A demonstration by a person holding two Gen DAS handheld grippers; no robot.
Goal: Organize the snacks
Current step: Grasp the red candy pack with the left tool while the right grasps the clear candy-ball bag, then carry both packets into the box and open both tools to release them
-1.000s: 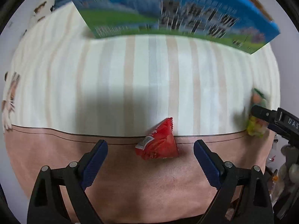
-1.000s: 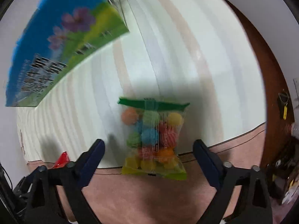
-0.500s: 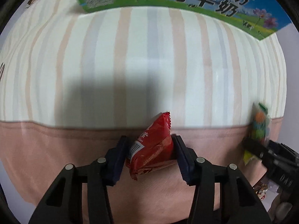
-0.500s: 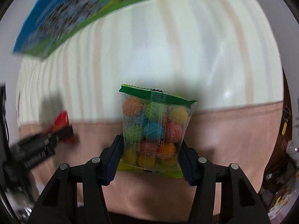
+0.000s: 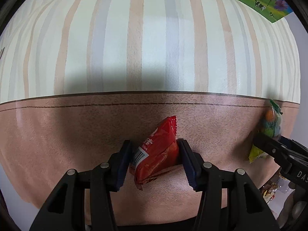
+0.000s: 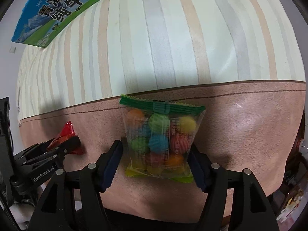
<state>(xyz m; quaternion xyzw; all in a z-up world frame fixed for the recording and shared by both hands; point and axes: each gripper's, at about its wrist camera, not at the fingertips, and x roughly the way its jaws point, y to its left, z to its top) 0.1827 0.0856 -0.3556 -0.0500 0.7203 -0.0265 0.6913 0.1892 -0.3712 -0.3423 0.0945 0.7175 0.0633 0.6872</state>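
My left tongs [image 5: 155, 159] are pinching the red packet [image 5: 156, 152] from both sides, pads pressed into the wrapper; packet is tilted, crimped top edge pointing up and right, white label with a barcode facing the left pad. White print on the red reads as Chinese characters, too small to make out. My right tongs [image 6: 156, 160] are pinching the candy bag [image 6: 160, 140]: clear film, green crimped top seal, yellow-green bottom strip, round ridged candies inside in orange, green, yellow, blue and red. Print on the film is unreadable. Both packs sit over the pink-brown band of the bench cloth [image 6: 240, 134], near the seam where the cream striped part begins. From the right view, the left tongs [image 6: 63, 146] sit off to the left with the red packet [image 6: 66, 133] in them, body marked "GenRobot.AI". From the left view, the right tongs [image 5: 269, 146] show at the right edge, lettering "DAS" cut off. Milk carton [image 6: 57, 5] at the far side, blue and green, large characters 纯牛奶, small "100%" line above.
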